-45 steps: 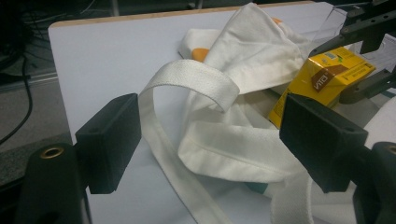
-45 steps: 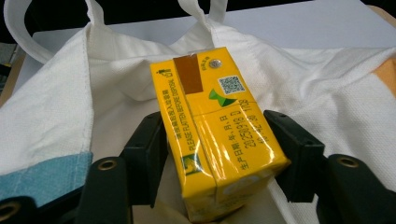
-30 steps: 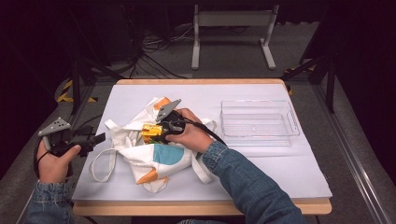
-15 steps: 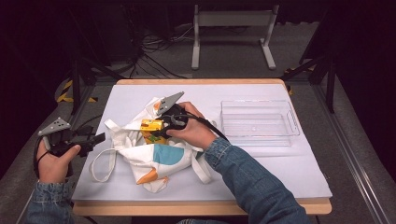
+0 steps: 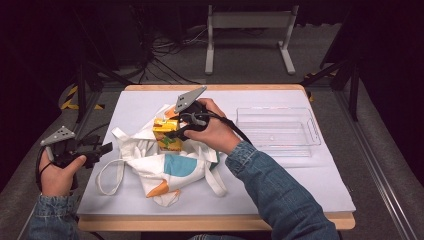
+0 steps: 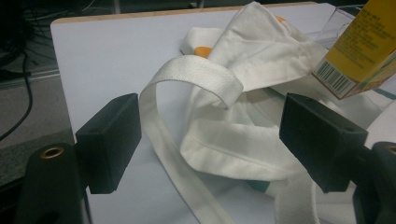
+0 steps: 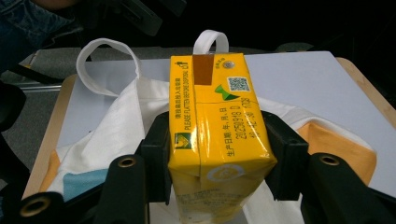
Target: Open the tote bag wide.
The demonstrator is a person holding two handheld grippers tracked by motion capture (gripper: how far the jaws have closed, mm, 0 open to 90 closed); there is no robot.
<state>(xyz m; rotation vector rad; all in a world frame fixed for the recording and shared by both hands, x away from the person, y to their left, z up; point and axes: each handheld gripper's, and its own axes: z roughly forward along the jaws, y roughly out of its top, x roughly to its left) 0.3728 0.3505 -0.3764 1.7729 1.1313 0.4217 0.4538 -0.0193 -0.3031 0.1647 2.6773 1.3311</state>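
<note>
White counter [image 5: 310, 185]: yellow carton [image 7: 217, 140] is clamped by right tool [image 5: 176, 129] above cloth bag [image 5: 170, 167]; left tool [image 6: 210, 149] is held released at left edge.

Lighting: overhead, even; the white tabletop [image 5: 280, 185] was bright, the surrounding floor and background nearly black. Shadows: soft, short, close under the cloth bag [image 5: 165, 167]. Glare: faint sheen on the yellow carton [image 7: 217, 135] in the right gripper view. Focus: high view slightly soft and grainy; left gripper view blurred at the near black fingers [image 6: 109, 142], with a cool tint.
</note>
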